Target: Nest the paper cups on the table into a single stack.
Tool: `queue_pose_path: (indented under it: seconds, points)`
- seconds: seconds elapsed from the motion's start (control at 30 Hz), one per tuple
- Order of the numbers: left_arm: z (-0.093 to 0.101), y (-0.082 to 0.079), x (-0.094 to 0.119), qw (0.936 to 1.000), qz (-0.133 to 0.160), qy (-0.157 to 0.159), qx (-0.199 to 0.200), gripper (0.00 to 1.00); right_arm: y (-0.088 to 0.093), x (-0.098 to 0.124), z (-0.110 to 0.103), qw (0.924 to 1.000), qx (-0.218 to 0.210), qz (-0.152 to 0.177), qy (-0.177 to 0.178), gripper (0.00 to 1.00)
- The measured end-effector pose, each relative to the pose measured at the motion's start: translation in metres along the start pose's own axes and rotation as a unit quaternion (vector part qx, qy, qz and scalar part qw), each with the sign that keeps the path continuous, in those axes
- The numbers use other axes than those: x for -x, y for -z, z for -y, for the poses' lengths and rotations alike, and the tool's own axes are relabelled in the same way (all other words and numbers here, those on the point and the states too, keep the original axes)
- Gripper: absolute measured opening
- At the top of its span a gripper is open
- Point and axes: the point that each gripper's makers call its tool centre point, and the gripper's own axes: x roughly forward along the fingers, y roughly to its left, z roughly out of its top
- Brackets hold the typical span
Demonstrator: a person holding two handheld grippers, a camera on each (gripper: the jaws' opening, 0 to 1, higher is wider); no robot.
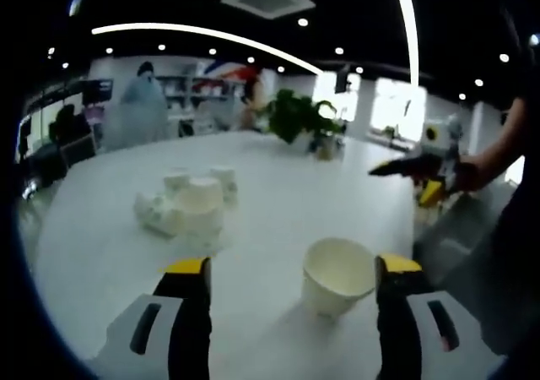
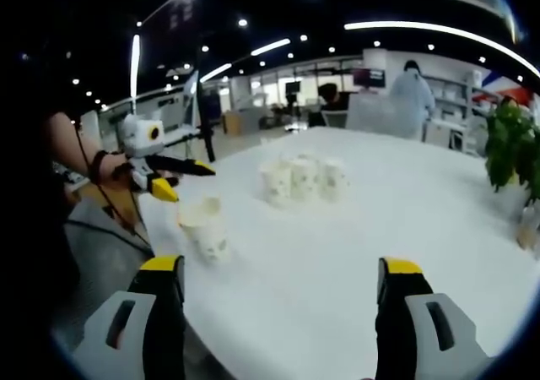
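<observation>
The left gripper [image 1: 292, 270] stands wide and empty, a single paper cup [image 1: 338, 274] upright on the white table [image 1: 278, 186] just inside its right jaw. Farther ahead, left, cluster more cups [image 1: 190, 204]. The right gripper [image 2: 280, 274] gapes wide, empty, well short of them.

The left gripper [image 1: 291, 279] hung over a white table [image 1: 278, 186] with its jaws spread wide and nothing between them. A single white paper cup [image 1: 337, 274] stood upright just inside the right-hand jaw, mouth open. Further off on the table sat a cluster of cups [image 1: 190, 204], some upright, some tipped over. A potted plant [image 1: 299, 118] stood at the far side. The right gripper [image 1: 390, 168] reached in from the right edge, held in a hand [image 1: 468, 176].
</observation>
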Motion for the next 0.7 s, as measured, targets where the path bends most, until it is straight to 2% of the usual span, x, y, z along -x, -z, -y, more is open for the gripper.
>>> queue_pose_path:
  seconds: [0.4, 0.7]
  points:
    - [-0.022, 0.0, 0.015, 0.9992, 0.002, -0.039, 0.008, 0.92, -0.002, -0.005, -0.003, 1.0, 0.0, 0.001, -0.006, 0.93]
    - [-0.032, 0.0, 0.022, 0.9983, 0.006, -0.056, 0.017, 0.98, -0.004, -0.007, -0.004, 1.0, 0.002, 0.0, -0.006, 0.93]
